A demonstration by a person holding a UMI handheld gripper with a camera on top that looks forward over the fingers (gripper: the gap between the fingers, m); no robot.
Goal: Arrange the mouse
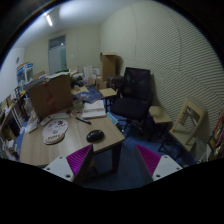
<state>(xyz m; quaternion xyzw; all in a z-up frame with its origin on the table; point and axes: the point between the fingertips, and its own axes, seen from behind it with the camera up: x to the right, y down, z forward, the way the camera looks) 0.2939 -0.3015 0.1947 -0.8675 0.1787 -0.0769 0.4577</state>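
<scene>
A black mouse (95, 135) lies near the front right corner of a light wooden desk (45, 150). It is well beyond my fingers, up and a little left of the gap between them. My gripper (112, 163) is open and empty, held high and far back from the desk. The magenta pad of the left finger (78, 160) and that of the right finger (148, 159) stand wide apart, with the desk corner and the dark floor showing between them.
Papers (55, 130) and books (93, 108) lie on the desk. A black office chair (131, 97) stands behind it. A light wooden chair (187, 125) is at the right by the wall. Cardboard boxes (50, 92) and shelves stand at the back left.
</scene>
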